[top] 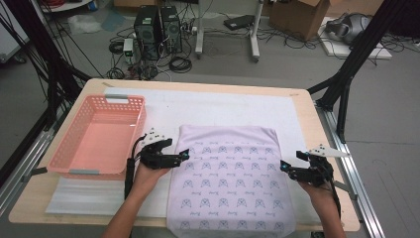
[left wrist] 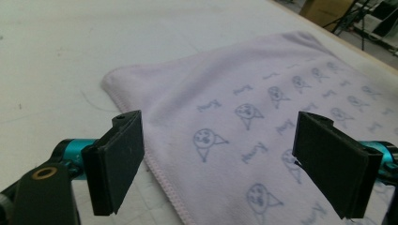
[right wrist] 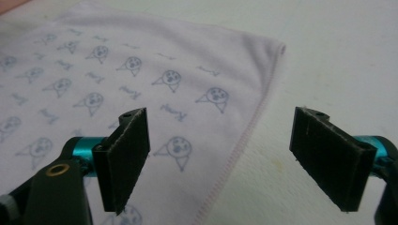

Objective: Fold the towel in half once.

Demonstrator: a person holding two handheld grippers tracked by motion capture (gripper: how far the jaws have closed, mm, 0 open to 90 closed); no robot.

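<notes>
I have the pale lilac printed cloth [top: 230, 178] flat on the surface; left tool [top: 184, 154] and right tool [top: 284, 165], both released, straddle its side hems; next, I judge, clamp both edges to fold.

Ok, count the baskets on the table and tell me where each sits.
1. A pink perforated plastic basket sits at the table's left edge, beside the pale lilac printed towel, just beyond the left gripper.
</notes>
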